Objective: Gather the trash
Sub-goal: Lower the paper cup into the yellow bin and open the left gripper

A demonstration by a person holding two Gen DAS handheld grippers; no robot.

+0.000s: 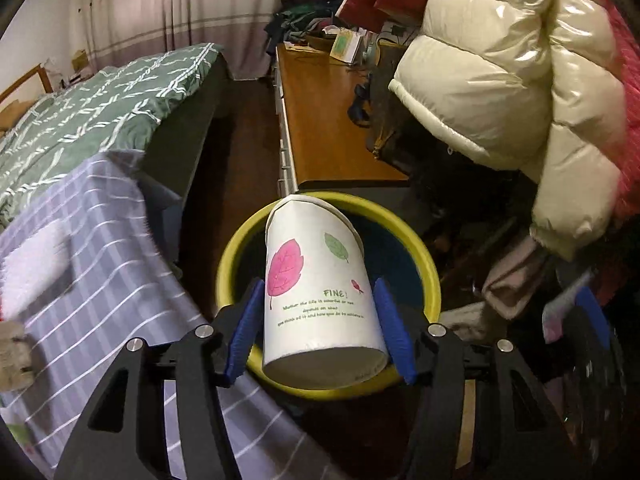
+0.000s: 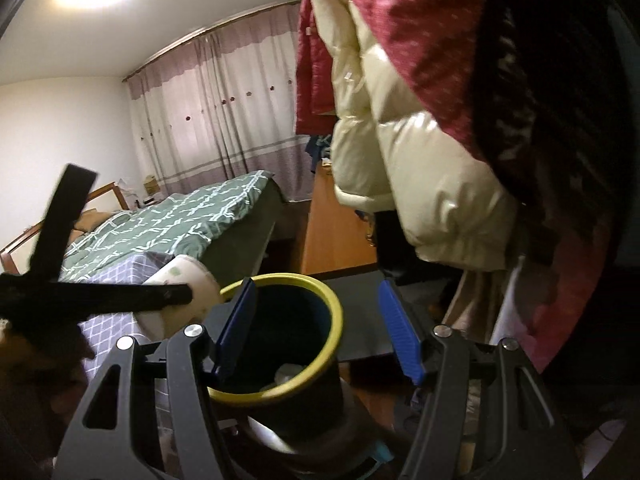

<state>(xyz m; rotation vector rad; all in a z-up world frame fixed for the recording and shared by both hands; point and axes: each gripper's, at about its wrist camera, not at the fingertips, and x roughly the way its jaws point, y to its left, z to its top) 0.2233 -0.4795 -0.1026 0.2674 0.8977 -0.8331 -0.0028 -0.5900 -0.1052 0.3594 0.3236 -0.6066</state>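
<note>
A white paper cup [image 1: 320, 292] printed with pink and green leaves sits between my left gripper's [image 1: 320, 328] blue pads, mouth pointing away, directly over a dark bin with a yellow-green rim [image 1: 430, 280]. The pads stand beside the cup with small gaps, so a firm grip is unclear. In the right wrist view the same cup [image 2: 180, 292] hangs left of the bin's rim [image 2: 336, 312], under the left gripper's black frame. My right gripper [image 2: 320, 328] is open and empty, just above the bin. Pale scraps lie at the bin's bottom.
A bed with a green quilt [image 1: 100, 116] and a striped grey cloth [image 1: 100, 280] is on the left. A wooden desk [image 1: 324, 120] runs behind the bin. A cream puffer jacket [image 1: 500, 80] and red clothes hang close on the right.
</note>
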